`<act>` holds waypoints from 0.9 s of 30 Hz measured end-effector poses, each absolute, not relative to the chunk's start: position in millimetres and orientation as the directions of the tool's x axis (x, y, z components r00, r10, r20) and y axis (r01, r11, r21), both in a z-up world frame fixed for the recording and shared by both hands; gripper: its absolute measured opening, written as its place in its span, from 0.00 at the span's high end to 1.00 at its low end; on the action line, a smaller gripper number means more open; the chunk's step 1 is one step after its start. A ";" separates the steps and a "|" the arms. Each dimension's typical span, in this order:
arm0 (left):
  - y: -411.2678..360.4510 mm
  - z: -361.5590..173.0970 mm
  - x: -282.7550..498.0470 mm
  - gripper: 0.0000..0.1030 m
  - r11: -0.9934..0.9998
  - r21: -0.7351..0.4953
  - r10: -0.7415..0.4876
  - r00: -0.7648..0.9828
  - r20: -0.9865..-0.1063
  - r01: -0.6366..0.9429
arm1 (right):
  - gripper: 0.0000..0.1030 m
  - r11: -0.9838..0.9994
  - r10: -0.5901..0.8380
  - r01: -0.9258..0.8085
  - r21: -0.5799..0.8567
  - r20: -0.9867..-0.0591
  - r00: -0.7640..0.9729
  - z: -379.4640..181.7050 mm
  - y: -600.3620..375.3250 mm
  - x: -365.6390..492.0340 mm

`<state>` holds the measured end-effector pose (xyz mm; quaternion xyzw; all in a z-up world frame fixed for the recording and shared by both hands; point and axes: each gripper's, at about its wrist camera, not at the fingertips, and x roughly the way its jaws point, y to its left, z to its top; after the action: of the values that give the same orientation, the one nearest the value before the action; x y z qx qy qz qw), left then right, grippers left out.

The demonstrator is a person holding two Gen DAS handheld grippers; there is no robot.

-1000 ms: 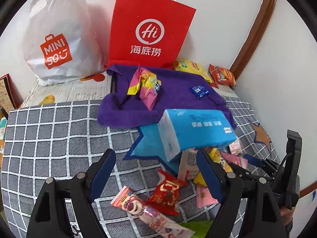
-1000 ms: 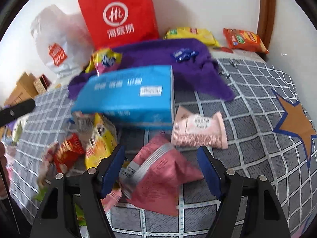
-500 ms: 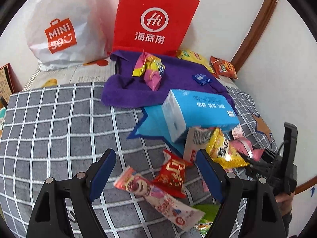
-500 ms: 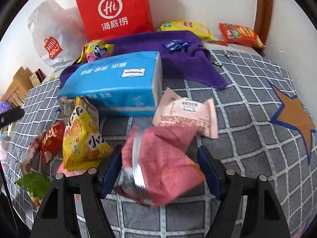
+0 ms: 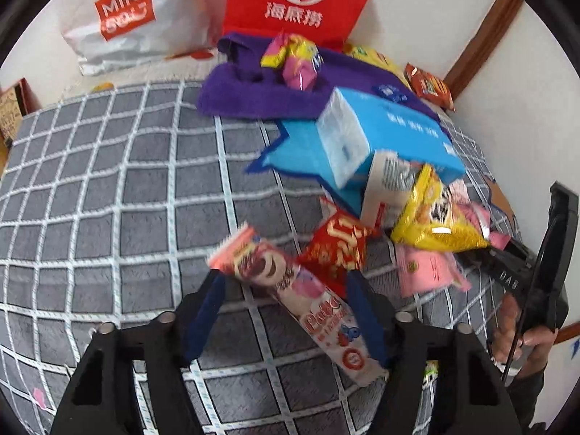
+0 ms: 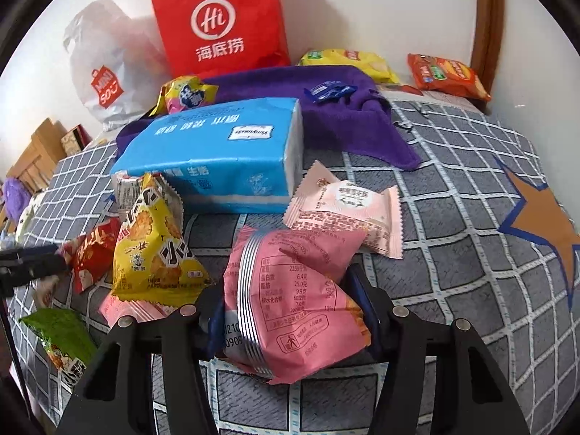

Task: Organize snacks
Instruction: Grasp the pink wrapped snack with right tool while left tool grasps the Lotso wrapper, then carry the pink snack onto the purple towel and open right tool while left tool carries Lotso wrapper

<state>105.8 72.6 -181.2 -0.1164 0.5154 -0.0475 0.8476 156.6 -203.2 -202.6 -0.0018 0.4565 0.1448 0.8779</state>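
Note:
Snack packets lie scattered on a grey checked bedspread (image 5: 108, 188). My left gripper (image 5: 286, 311) is open, its jaws either side of a long pink-and-white bar packet (image 5: 290, 286) that lies on the bed. A red packet (image 5: 339, 244) and a yellow packet (image 5: 431, 217) lie just beyond. My right gripper (image 6: 290, 311) has closed in on a pink snack bag (image 6: 290, 297), its pads touching both sides. A pale pink packet (image 6: 348, 206), the yellow packet (image 6: 152, 250) and a green packet (image 6: 58, 340) lie around it.
A blue tissue pack (image 6: 224, 148) sits mid-bed on a purple towel (image 6: 348, 123). A red paper bag (image 6: 217, 21) and a white plastic bag (image 6: 105, 69) lean on the back wall. Yellow and orange packets (image 6: 446, 72) lie at the back right. A wall runs along the right.
My left gripper has moved forward and down over the long bar packet. My right gripper has narrowed from wide open onto the pink snack bag.

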 end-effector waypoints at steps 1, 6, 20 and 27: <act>72.9 -183.4 106.1 0.47 0.965 -0.262 -0.218 0.456 -0.863 -0.035 | 0.44 0.957 0.256 -0.261 0.129 -0.799 0.545 -200.8 -203.0 154.7; 71.5 -187.3 106.0 0.71 0.967 -0.252 -0.209 0.470 -0.857 -0.031 | 0.44 0.958 0.248 -0.262 0.114 -0.787 0.564 -196.0 -204.2 150.9; 75.6 -187.5 104.6 0.79 0.984 -0.178 -0.134 0.532 -0.836 -0.032 | 0.44 0.950 0.254 -0.303 0.074 -0.750 0.611 -178.1 -210.3 133.0; 91.5 -169.3 99.0 0.79 0.963 -0.265 -0.193 0.546 -0.815 -0.055 | 0.44 0.941 0.294 -0.320 0.108 -0.730 0.618 -157.8 -214.1 132.2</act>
<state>99.0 91.5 -169.3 -0.1305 0.4749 -0.0397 0.8694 132.2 -214.1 -157.8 -0.0162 0.4026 0.1705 0.8992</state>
